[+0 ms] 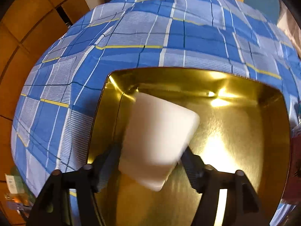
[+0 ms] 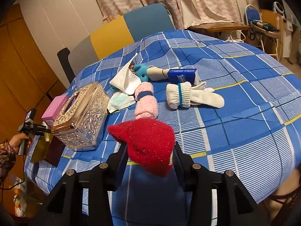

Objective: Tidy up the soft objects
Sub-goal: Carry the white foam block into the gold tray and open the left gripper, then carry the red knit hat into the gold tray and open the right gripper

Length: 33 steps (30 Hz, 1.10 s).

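The jaws of the left gripper (image 1: pixel 150 158) squeeze a white foam block (image 1: pixel 158 141) and hold it over a shiny gold tin (image 1: pixel 244 131). The jaws of the right gripper (image 2: pixel 150 150) pinch a fuzzy red sock (image 2: pixel 148 143) above the desk's blue checked cloth (image 2: pixel 244 122). Farther back lie a pink sock (image 2: pixel 145 99), white mittens (image 2: pixel 191 96), a blue plush toy (image 2: pixel 141 72) and a clear tissue box (image 2: pixel 80 114).

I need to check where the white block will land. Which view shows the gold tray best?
Left wrist: the gold tray fills the frame under the held white block. Right wrist shows only a sliver behind the tissue box.
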Motion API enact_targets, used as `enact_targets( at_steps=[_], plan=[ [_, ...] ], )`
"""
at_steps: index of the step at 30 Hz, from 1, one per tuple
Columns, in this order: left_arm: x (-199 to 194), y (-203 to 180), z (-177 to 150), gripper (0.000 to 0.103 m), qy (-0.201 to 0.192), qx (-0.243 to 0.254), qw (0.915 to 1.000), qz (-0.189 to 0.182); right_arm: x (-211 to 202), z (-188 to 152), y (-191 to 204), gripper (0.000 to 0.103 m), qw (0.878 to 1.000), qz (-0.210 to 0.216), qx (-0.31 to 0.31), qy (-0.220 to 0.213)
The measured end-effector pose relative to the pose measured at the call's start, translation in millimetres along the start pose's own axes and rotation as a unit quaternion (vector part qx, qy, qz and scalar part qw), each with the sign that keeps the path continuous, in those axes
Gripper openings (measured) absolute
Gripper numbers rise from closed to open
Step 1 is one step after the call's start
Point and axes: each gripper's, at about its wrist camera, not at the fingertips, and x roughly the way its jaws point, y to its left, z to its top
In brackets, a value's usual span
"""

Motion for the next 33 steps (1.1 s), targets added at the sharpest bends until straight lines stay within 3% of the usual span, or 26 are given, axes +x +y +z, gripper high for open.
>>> enact_targets(
  at_steps=[4,8,14,18,21,24,27,33],
  plan=[
    [-9.1,7.1,4.0,0.070,-0.028,-0.016,0.9994,-0.014,-0.5,-2.8,4.4,0.046,1.000,0.008,0.007,-0.002],
    [-31.3,23.0,-1.1,0.070,-0.075,-0.051,0.9942,-0.058,-2.4,-3.5,14.3,0.046,1.000,0.015,0.000,-0.006],
    [-63.2,39.6,-32.2,0.068,-0.136,-0.102,0.9785,-0.117,-10.4,-1.0,29.9,0.046,0.999,0.036,0.008,-0.023],
    [-85.7,31.0,-70.0,0.068,-0.172,-0.102,0.9641,-0.175,-19.5,3.7,49.4,0.046,0.998,0.054,-0.001,-0.037],
    [-103.7,22.3,-95.7,0.068,-0.203,-0.098,0.9550,-0.193,-25.9,11.1,69.5,0.046,0.996,0.074,-0.008,-0.047],
    [-121.7,17.3,-127.9,0.068,-0.236,-0.112,0.9413,-0.214,-30.4,21.7,99.6,0.046,0.994,0.093,-0.029,-0.057],
    [-131.5,14.7,-153.3,0.068,-0.251,-0.123,0.9339,-0.223,-29.2,30.9,138.3,0.046,0.988,0.126,-0.059,-0.059],
    [-136.3,12.6,-192.3,0.068,-0.267,-0.132,0.9324,-0.204,-2.8,40.2,227.9,0.046,0.978,0.168,-0.124,-0.030]
  ],
)
